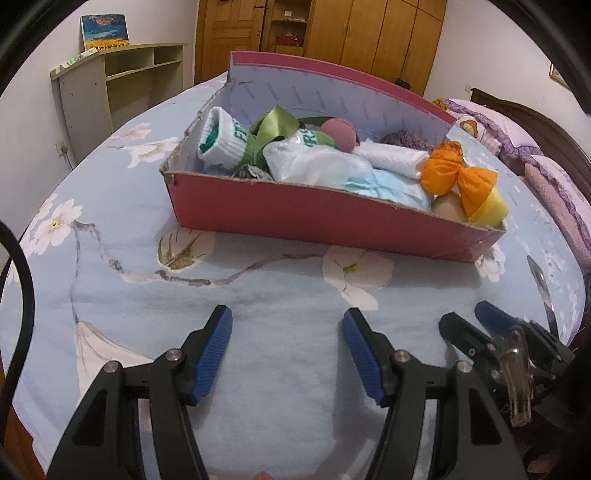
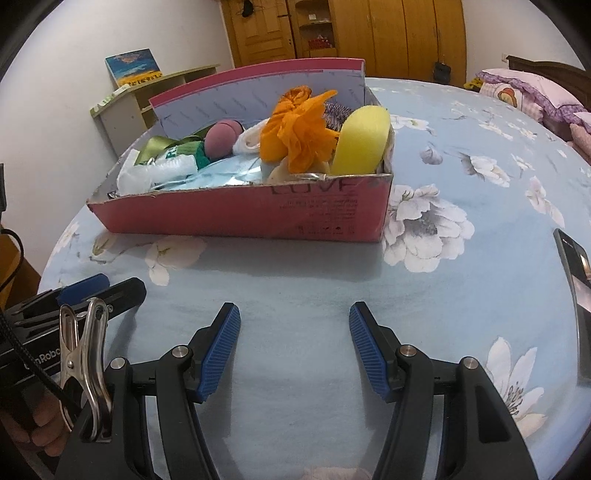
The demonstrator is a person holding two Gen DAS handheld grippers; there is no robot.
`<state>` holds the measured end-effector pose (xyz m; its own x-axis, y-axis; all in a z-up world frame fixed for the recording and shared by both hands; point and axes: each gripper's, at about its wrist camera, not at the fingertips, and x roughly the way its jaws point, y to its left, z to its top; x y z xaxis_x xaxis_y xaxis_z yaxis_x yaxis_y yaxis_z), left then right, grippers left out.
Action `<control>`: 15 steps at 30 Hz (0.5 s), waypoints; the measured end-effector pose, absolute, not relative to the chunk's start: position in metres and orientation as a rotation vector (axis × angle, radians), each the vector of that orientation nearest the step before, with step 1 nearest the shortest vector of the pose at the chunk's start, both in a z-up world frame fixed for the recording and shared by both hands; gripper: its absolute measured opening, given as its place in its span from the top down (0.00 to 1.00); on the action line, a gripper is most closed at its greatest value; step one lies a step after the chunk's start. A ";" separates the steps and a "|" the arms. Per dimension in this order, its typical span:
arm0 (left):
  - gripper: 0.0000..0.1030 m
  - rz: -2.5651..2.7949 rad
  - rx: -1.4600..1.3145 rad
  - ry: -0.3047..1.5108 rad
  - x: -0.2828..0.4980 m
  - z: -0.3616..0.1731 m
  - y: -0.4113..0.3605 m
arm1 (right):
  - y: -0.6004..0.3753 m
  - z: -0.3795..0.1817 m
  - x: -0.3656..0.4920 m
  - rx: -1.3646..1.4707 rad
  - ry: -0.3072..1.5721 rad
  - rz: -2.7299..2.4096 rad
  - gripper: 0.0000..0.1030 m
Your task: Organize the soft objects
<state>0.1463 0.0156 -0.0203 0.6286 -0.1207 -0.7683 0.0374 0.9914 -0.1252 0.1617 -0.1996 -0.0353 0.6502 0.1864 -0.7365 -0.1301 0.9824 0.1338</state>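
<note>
A red cardboard box [image 1: 295, 210] [image 2: 240, 214] sits on the blue floral bedspread, filled with soft things: a white and green sock [image 1: 221, 142], a green ribbon [image 1: 273, 123], a pink ball [image 1: 338, 134] [image 2: 221, 138], a white cloth [image 1: 391, 157], an orange fabric bow [image 1: 454, 173] [image 2: 295, 125] and a yellow sponge [image 1: 489, 210] [image 2: 362, 140]. My left gripper [image 1: 287, 323] is open and empty, in front of the box. My right gripper [image 2: 294, 319] is open and empty, also in front of the box, beside the left one.
A dark phone [image 2: 576, 280] lies on the bed at the right. Pillows [image 2: 528, 88] lie at the far right. A low shelf [image 1: 122, 77] stands by the wall at the left. Wooden wardrobes [image 1: 354, 33] stand behind.
</note>
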 end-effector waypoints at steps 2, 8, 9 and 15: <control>0.35 -0.087 -0.094 0.882 0.146 -0.021 0.015 | -0.198 -0.037 0.161 0.059 0.840 0.175 0.38; 0.33 -0.083 -0.073 0.871 0.145 -0.024 0.011 | -0.194 -0.040 0.159 0.042 0.826 0.166 0.37; 0.33 -0.084 -0.073 0.870 0.145 -0.024 0.011 | -0.194 -0.040 0.159 0.042 0.825 0.165 0.37; 0.32 -0.084 -0.068 0.867 0.144 -0.025 0.011 | -0.194 -0.041 0.158 0.036 0.821 0.162 0.37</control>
<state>0.1441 0.0112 -0.0254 0.6440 -0.1017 -0.7583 0.0465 0.9945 -0.0939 0.1584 -0.1941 -0.0409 0.6699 0.1575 -0.7255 -0.1296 0.9870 0.0946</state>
